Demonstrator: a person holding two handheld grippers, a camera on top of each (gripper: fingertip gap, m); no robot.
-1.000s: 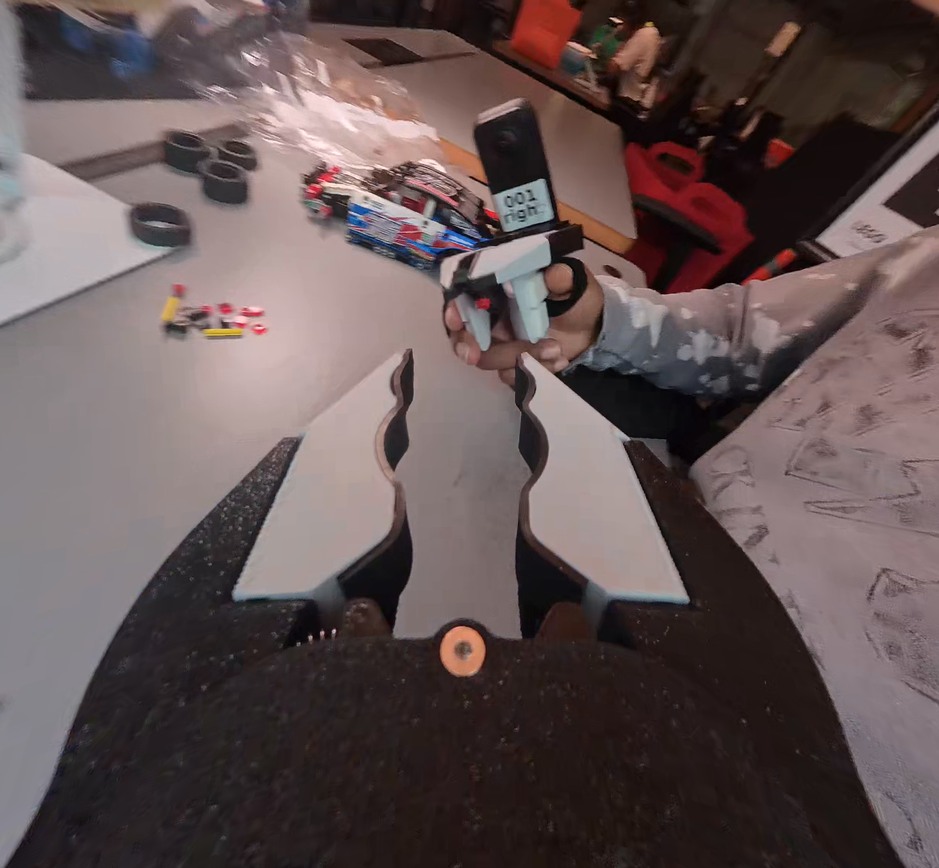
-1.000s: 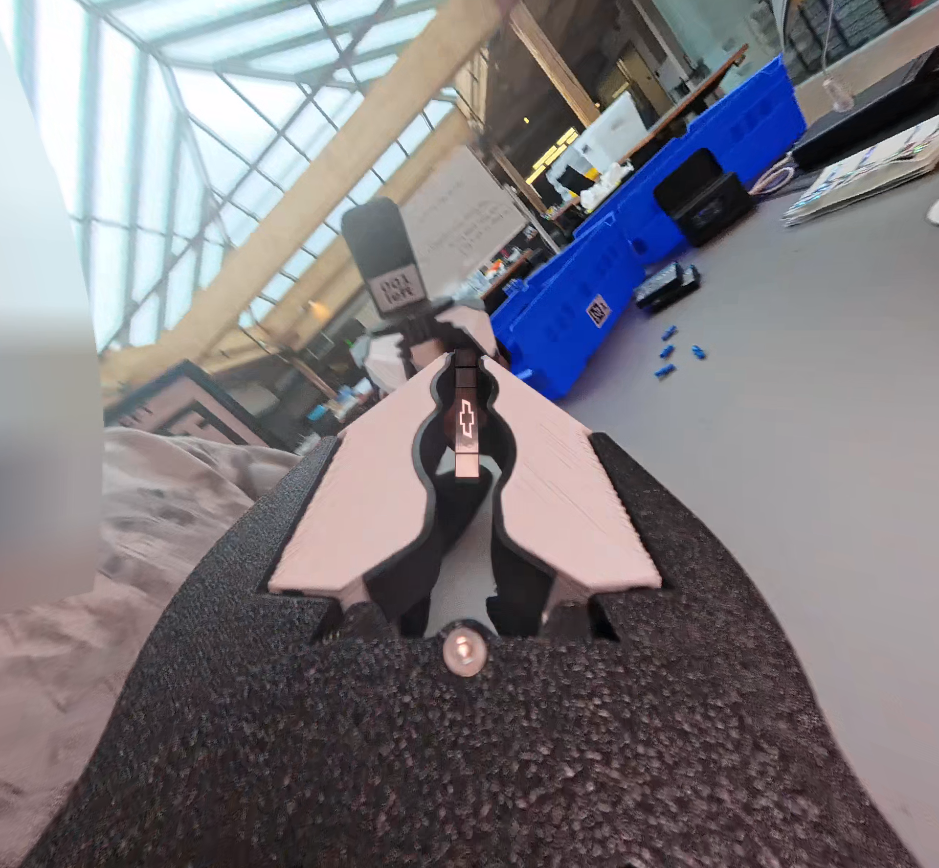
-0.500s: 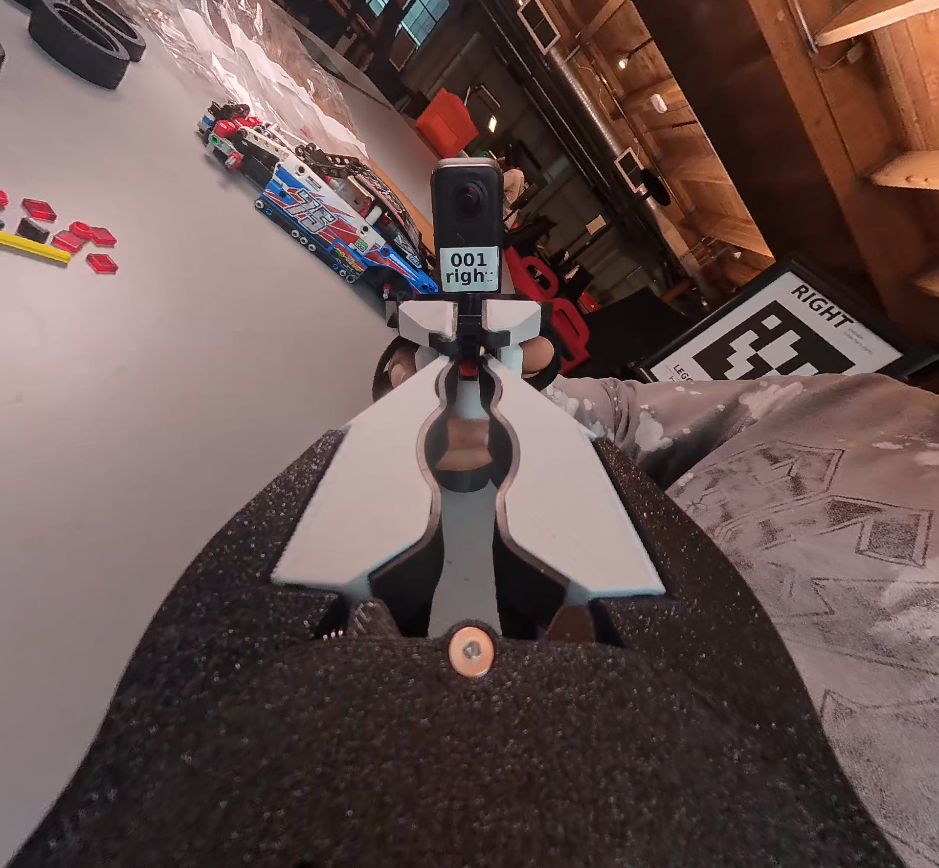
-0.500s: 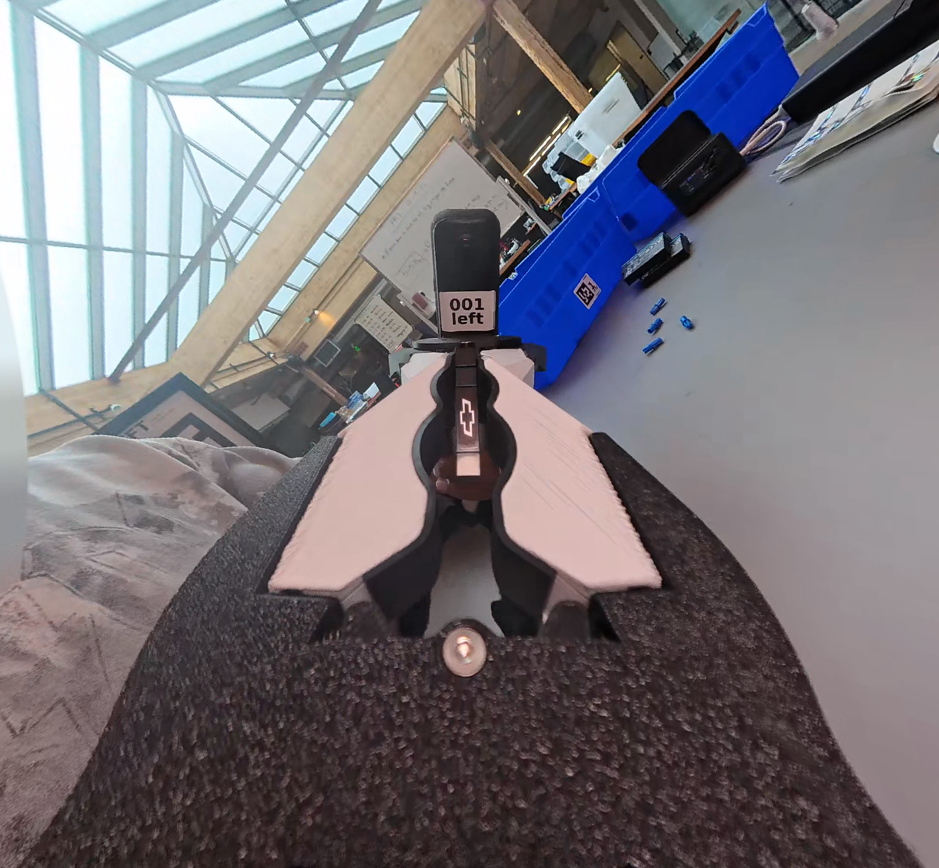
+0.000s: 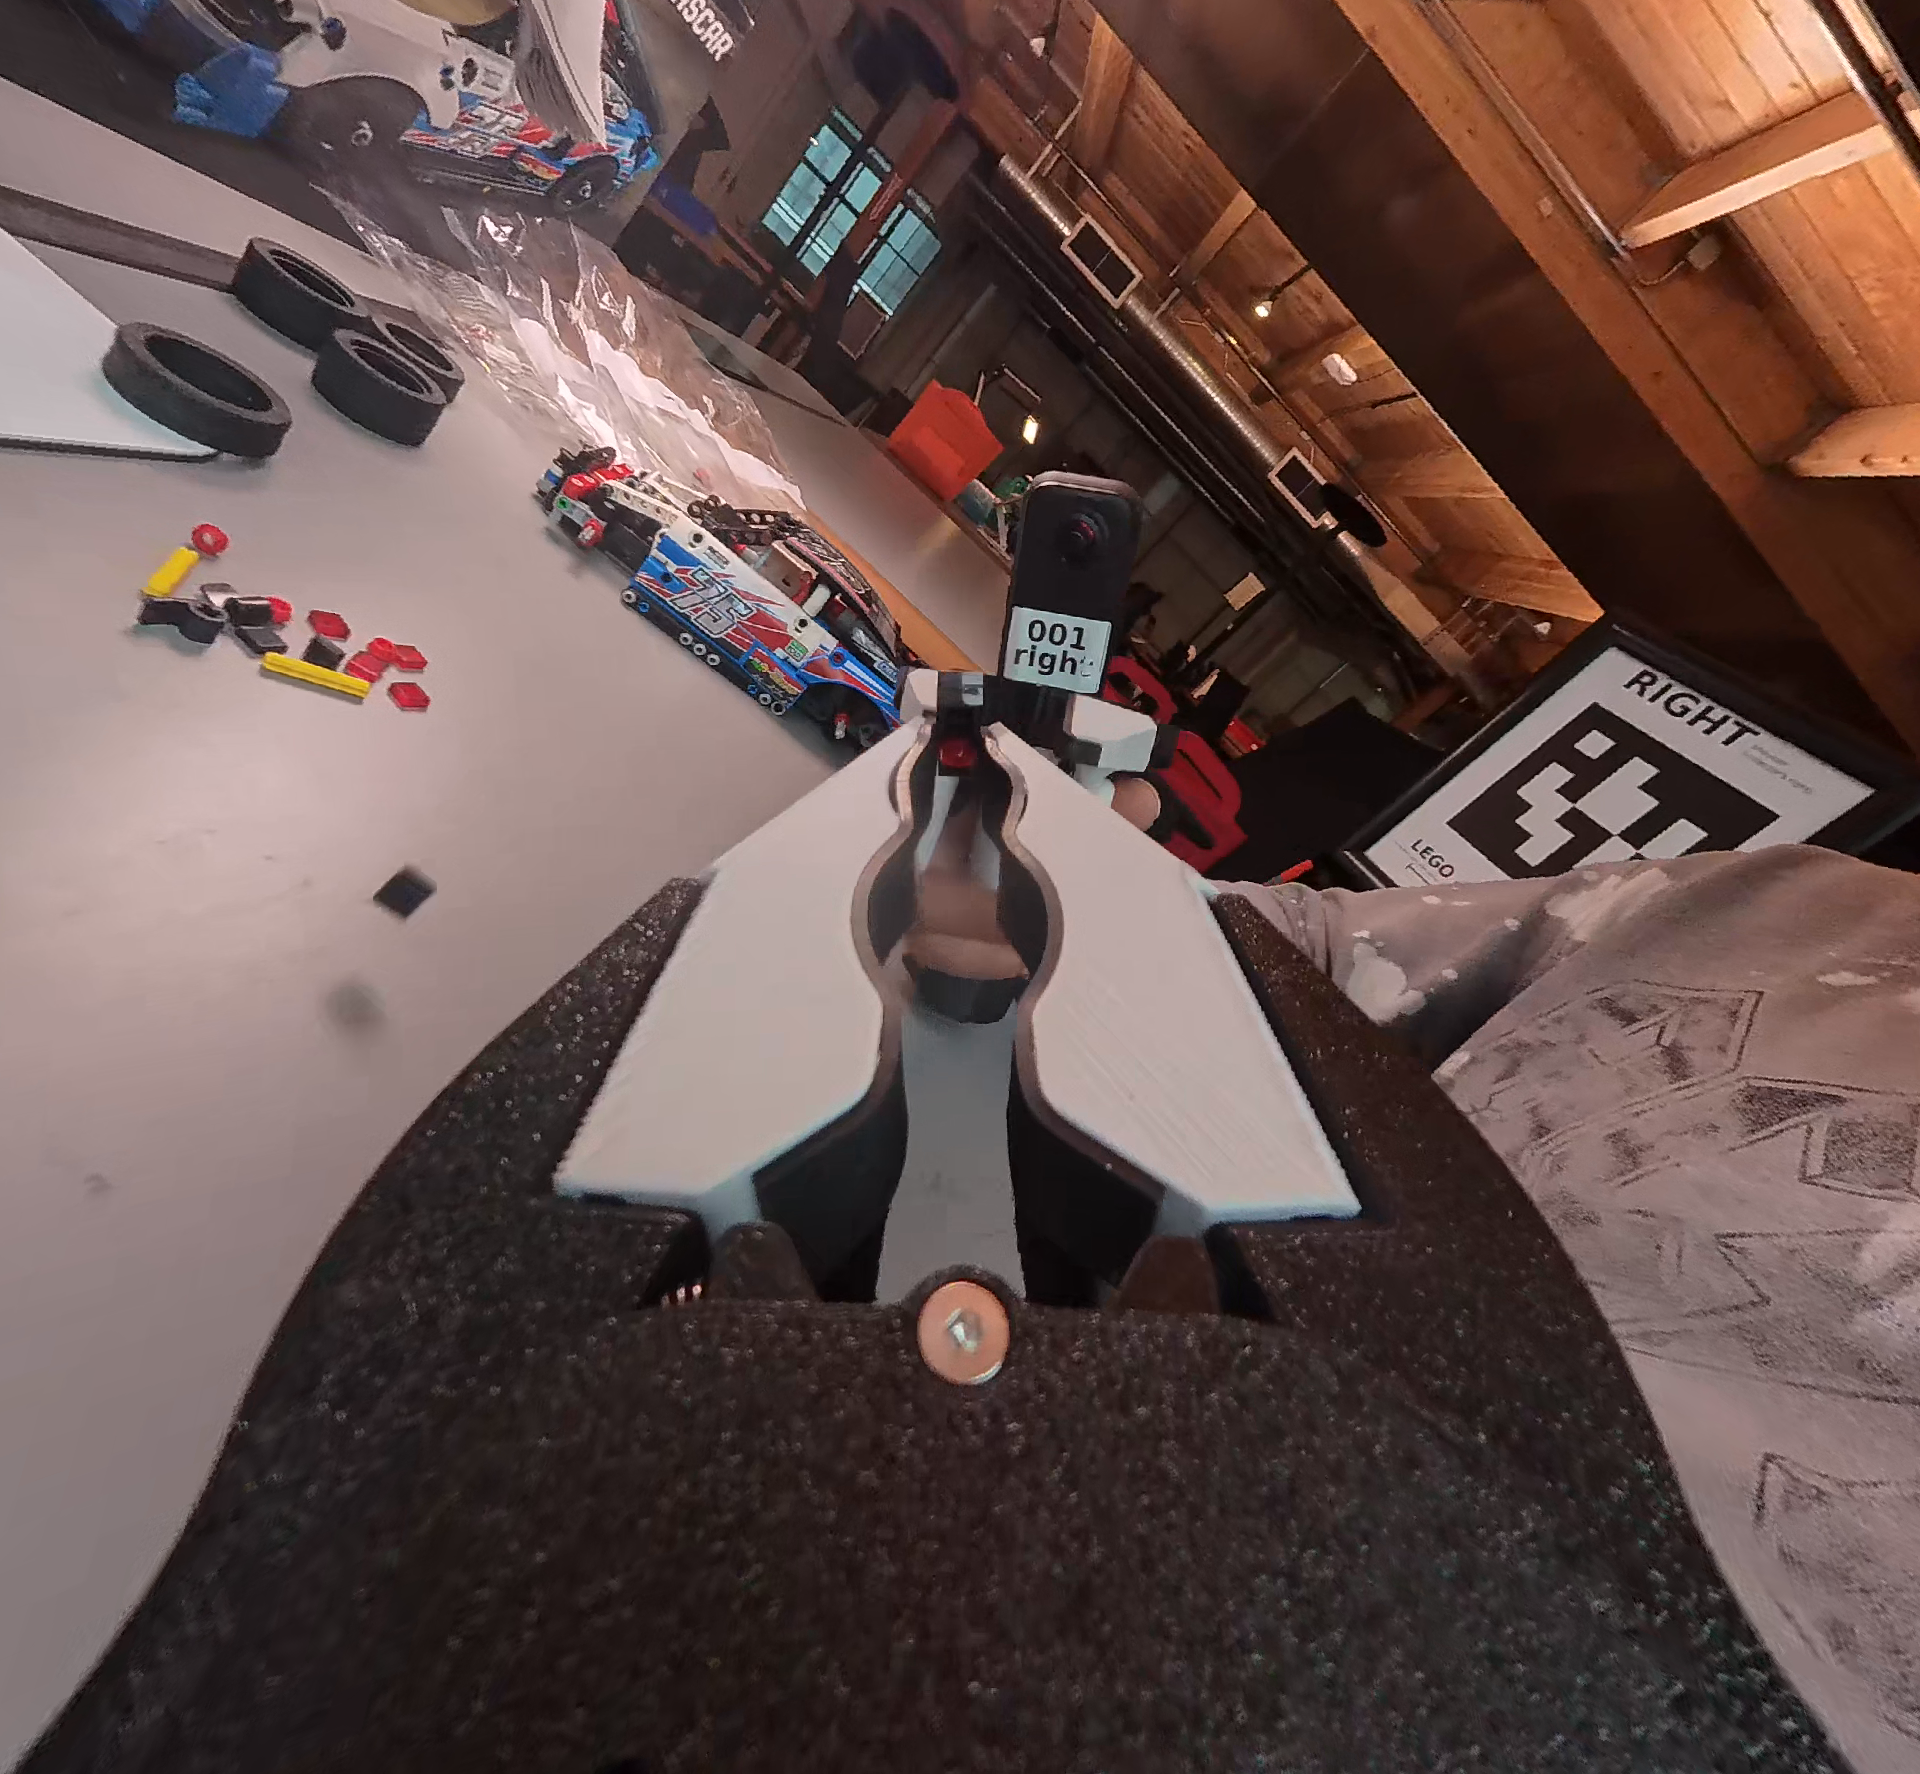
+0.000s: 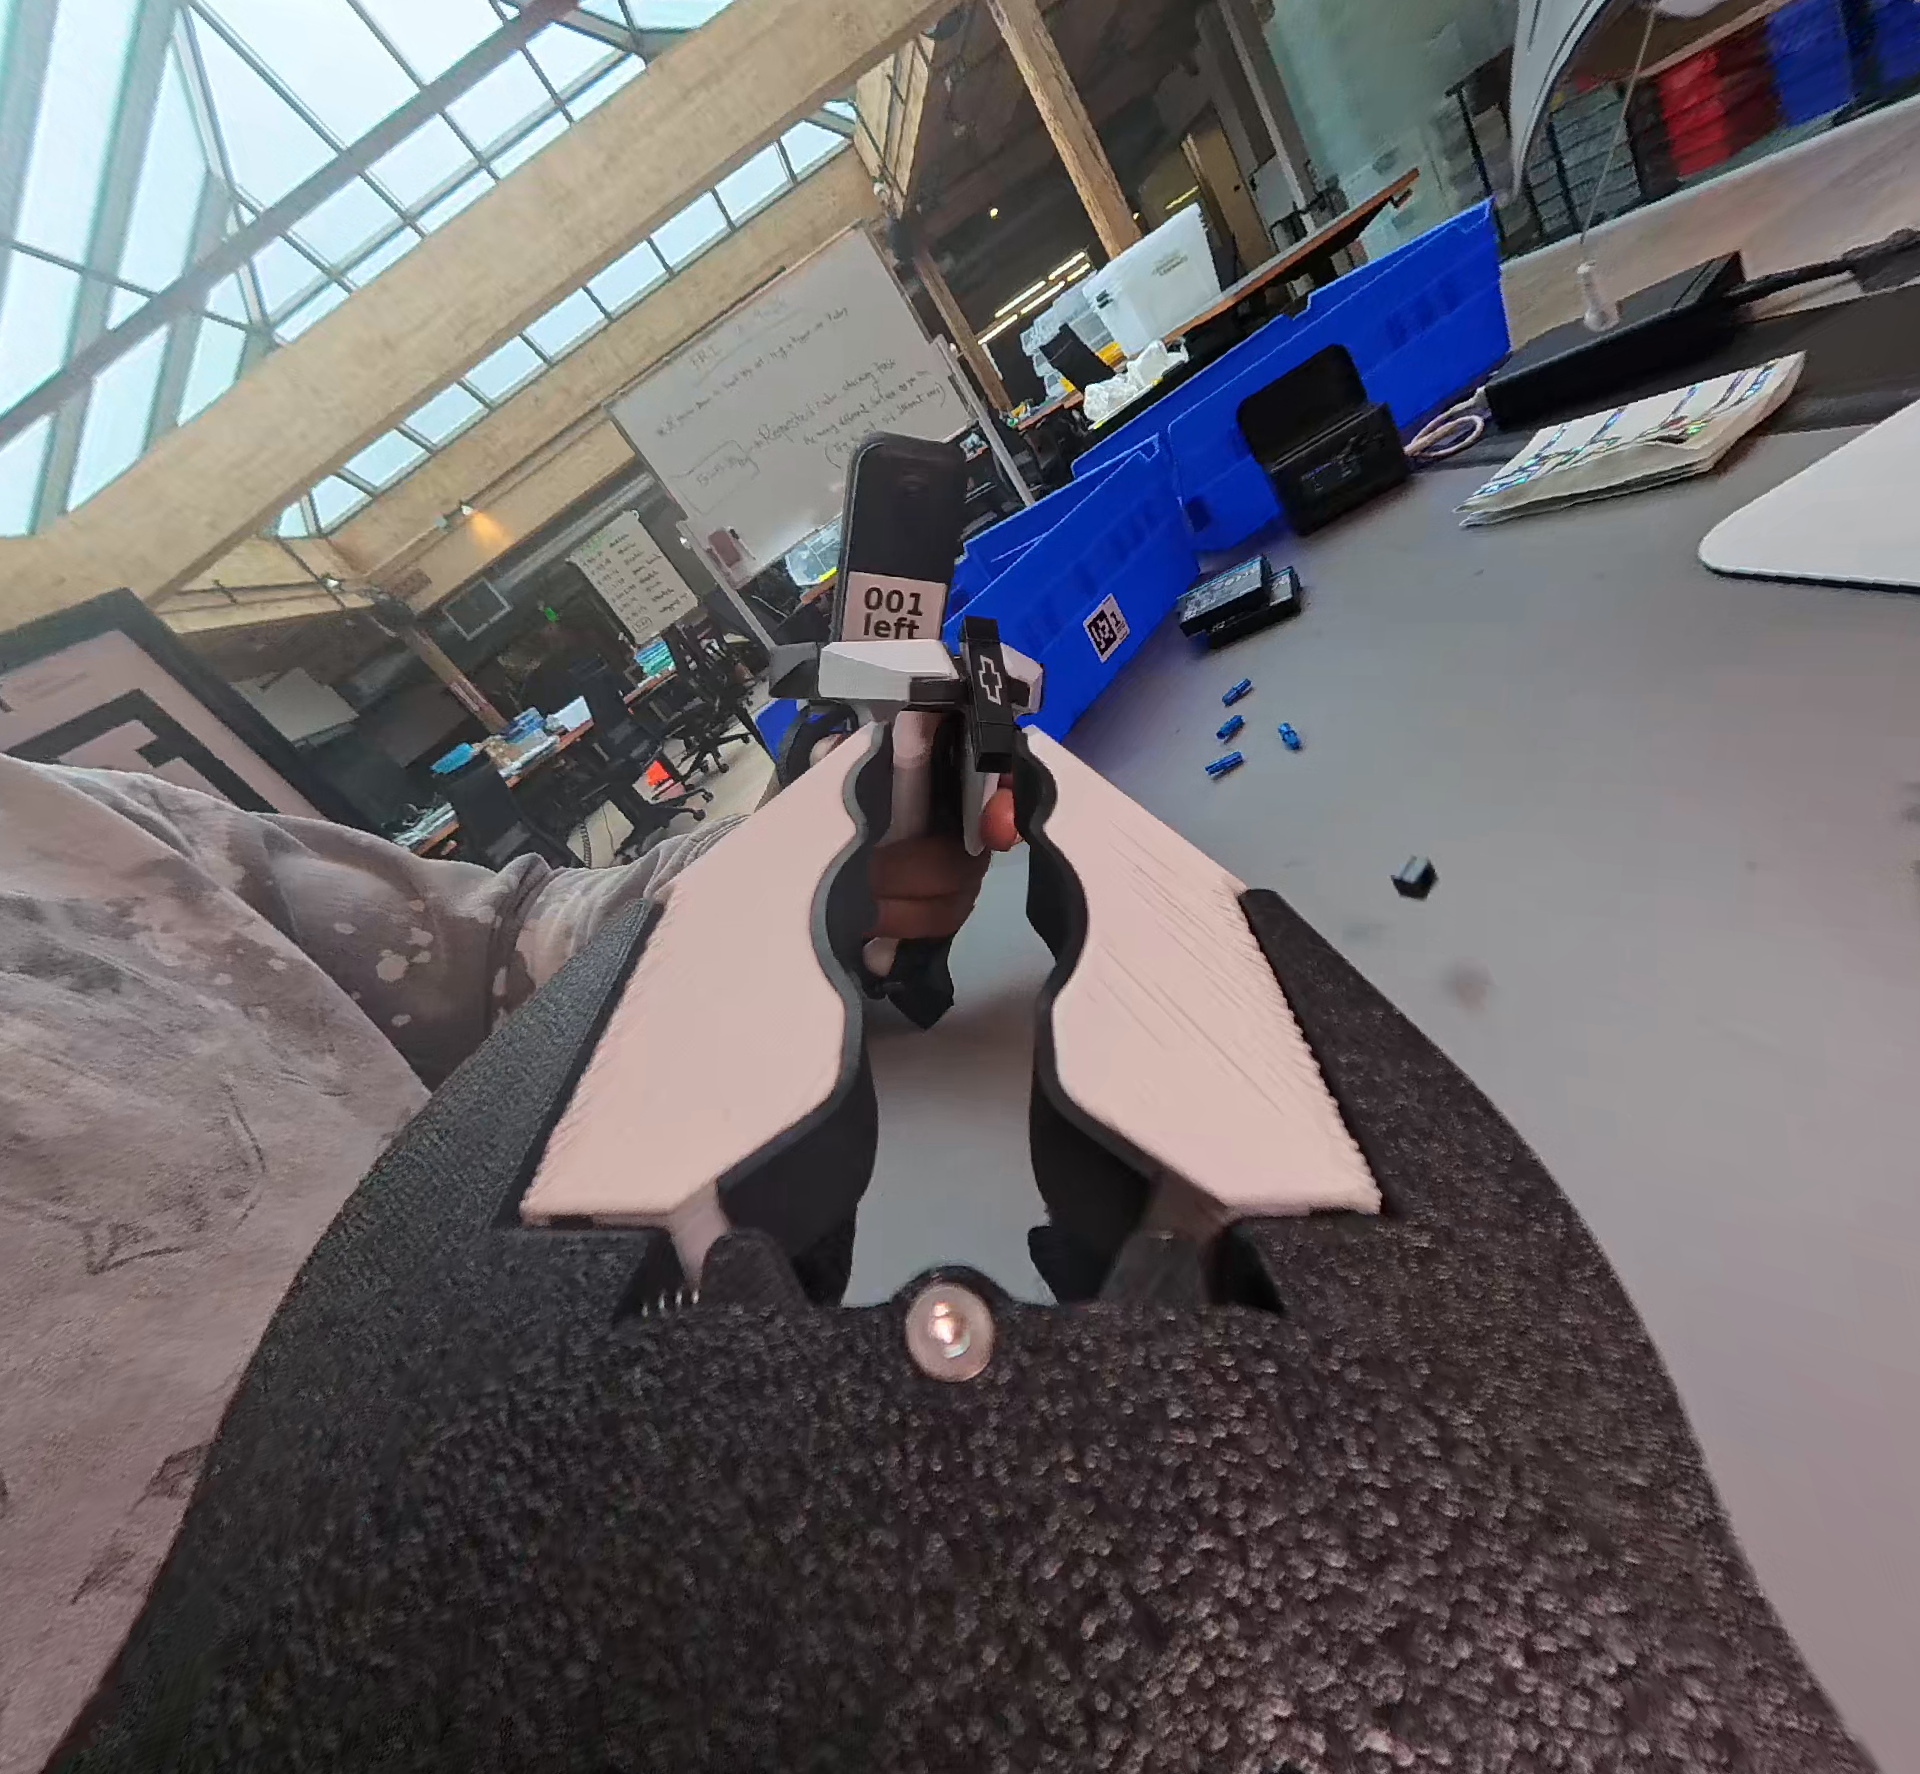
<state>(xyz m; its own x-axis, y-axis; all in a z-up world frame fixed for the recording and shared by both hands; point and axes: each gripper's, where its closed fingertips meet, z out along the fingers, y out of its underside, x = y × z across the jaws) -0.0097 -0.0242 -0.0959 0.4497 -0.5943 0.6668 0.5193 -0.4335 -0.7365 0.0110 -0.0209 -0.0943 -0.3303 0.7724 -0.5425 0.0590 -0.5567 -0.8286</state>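
My left gripper [image 5: 956,737] is shut on a small black piece [image 5: 954,754] with a red dot. In the right wrist view this piece [image 6: 987,696] bears a white bow-tie emblem and sits in the left gripper's tips [image 6: 961,675]. My right gripper [image 6: 948,748] is open and empty, its tips just before the piece. It also shows in the left wrist view [image 5: 1023,722], facing mine, held by a hand. A tiny black piece [image 5: 403,891] [image 6: 1413,875] shows over the grey table [image 5: 520,789], with a dark blurred spot beside it.
A toy race car [image 5: 748,623], black tyres [image 5: 197,389], small red, yellow and black pieces [image 5: 281,633] and clear plastic bags [image 5: 582,342] lie on the table. Blue bins [image 6: 1247,477], blue pins [image 6: 1247,727] and a booklet [image 6: 1642,441] lie on its other side. The grippers are tip to tip, or close to it.
My right gripper has opened and let go of the black emblem piece. My left gripper closed from open and now holds that piece. A tiny black piece has appeared over the table.
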